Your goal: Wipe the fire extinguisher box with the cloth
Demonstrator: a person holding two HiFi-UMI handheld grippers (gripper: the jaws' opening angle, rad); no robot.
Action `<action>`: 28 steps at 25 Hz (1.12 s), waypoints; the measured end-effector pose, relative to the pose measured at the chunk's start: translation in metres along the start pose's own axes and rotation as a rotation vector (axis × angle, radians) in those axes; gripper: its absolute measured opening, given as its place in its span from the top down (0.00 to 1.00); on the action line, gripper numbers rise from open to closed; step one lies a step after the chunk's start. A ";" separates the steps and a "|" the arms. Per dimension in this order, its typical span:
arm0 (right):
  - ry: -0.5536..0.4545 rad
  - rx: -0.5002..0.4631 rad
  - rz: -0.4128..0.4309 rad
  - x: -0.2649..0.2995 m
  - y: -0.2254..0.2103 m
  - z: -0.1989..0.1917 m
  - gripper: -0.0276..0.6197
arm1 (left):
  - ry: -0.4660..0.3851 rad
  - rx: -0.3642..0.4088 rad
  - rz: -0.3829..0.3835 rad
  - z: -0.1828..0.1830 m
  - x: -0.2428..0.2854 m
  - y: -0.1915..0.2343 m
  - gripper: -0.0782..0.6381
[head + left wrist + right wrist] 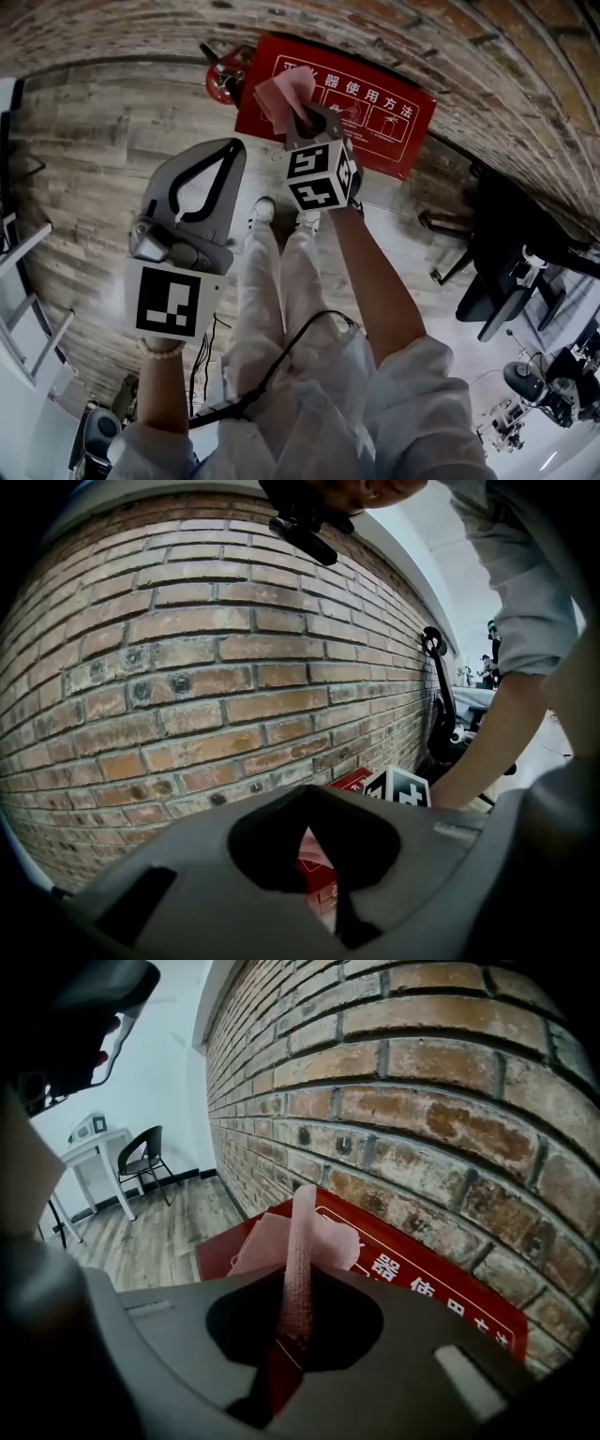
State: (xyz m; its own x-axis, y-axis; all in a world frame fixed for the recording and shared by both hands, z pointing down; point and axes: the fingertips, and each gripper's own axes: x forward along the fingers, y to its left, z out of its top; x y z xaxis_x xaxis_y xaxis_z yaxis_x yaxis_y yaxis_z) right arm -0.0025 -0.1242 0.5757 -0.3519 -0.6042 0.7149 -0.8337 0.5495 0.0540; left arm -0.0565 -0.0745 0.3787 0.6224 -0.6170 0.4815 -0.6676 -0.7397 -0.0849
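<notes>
The red fire extinguisher box point(384, 117) with white Chinese print lies on the floor against the brick wall. My right gripper point(305, 120) is shut on a pink cloth point(286, 92), which hangs over the box's left end. In the right gripper view the cloth point(302, 1227) sticks up from the shut jaws of my right gripper point(298, 1283), above the box's face point(422, 1274). I cannot tell whether the cloth touches the box. My left gripper point(234, 147) is held back to the left, shut and holding nothing. In its own view my left gripper point(309, 794) has the box point(350, 780) just beyond it.
A red fire extinguisher point(225, 75) stands by the box's left end. The brick wall point(394, 37) runs right behind the box. Dark chairs point(506, 272) stand on the right. A scooter point(439, 700) leans by the wall. My legs and shoes point(262, 214) are just before the box.
</notes>
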 end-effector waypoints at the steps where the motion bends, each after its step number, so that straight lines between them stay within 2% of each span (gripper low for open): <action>1: 0.002 0.005 -0.010 -0.003 -0.005 -0.004 0.93 | 0.000 0.001 -0.004 0.001 0.002 -0.002 0.90; 12: 0.021 0.082 -0.130 -0.040 -0.066 -0.046 0.93 | -0.002 0.027 -0.054 0.012 0.019 -0.025 0.90; 19: 0.042 0.083 -0.191 -0.061 -0.098 -0.069 0.93 | 0.009 0.026 -0.068 0.013 0.026 -0.032 0.90; 28: 0.064 0.170 -0.280 -0.089 -0.137 -0.101 0.93 | 0.009 0.034 -0.098 0.018 0.036 -0.048 0.90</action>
State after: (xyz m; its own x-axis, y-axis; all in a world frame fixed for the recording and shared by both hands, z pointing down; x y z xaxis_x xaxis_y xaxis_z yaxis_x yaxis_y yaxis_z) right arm 0.1865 -0.0875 0.5751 -0.0759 -0.6778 0.7313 -0.9552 0.2599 0.1418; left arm 0.0055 -0.0655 0.3845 0.6802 -0.5391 0.4967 -0.5893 -0.8052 -0.0669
